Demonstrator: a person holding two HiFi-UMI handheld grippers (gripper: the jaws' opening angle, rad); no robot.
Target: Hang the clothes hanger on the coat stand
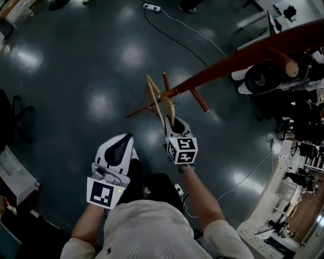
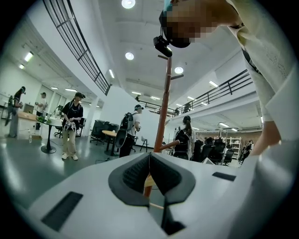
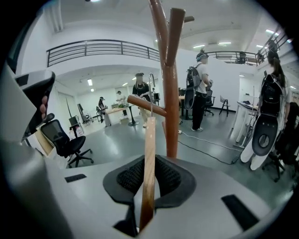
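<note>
A light wooden clothes hanger (image 1: pixel 156 99) stands between the jaws of my right gripper (image 1: pixel 171 122), which is shut on its wooden arm. In the right gripper view the arm (image 3: pixel 149 158) rises from the pads, and its metal hook (image 3: pixel 151 82) is at a side peg (image 3: pixel 145 105) of the reddish-brown coat stand (image 3: pixel 172 93). Whether the hook bears on the peg I cannot tell. The stand's pole (image 1: pixel 238 59) slants from the upper right towards the hanger. My left gripper (image 1: pixel 124 139) hangs lower left, shut and empty (image 2: pixel 149 161).
A white cable (image 1: pixel 174 23) and a power strip (image 1: pixel 152 7) lie on the dark floor beyond the stand. Desks and shelving (image 1: pixel 304 152) crowd the right side. Several people (image 2: pixel 71 123) stand across the room, and an office chair (image 3: pixel 65 140) is at the left.
</note>
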